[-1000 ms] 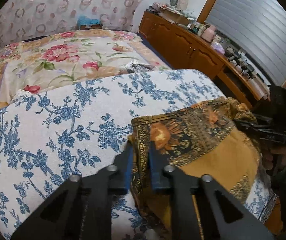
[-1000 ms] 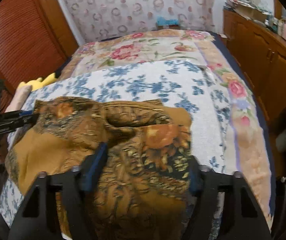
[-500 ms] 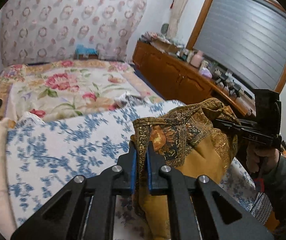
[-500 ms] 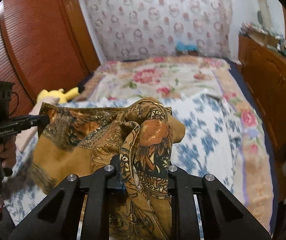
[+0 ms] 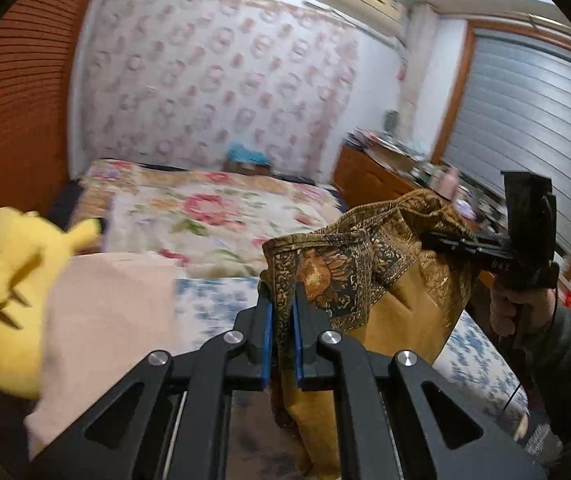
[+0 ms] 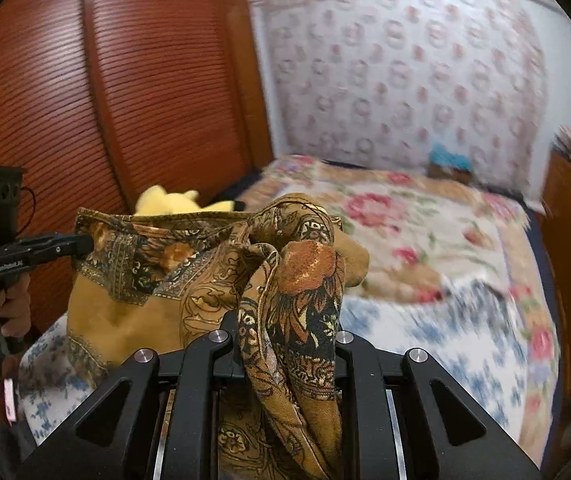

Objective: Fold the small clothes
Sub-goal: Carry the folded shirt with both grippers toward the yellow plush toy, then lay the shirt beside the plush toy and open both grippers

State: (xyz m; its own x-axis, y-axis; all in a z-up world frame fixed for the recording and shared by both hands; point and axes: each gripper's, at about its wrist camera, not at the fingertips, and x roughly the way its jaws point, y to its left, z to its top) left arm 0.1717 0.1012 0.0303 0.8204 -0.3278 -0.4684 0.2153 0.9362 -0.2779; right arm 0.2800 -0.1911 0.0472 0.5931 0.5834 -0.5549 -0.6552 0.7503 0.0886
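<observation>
I am holding the brown patterned cloth (image 5: 369, 276) up above the bed (image 5: 221, 216), stretched between both tongs. My left tongs (image 5: 281, 312) are clamping one corner, blue pads pinched nearly together on the fabric. My right tongs (image 6: 285, 320) are gripping a bunched fold of the opposite edge. A yellow plush toy (image 5: 13, 292) is lying at the bed's left side.
</observation>
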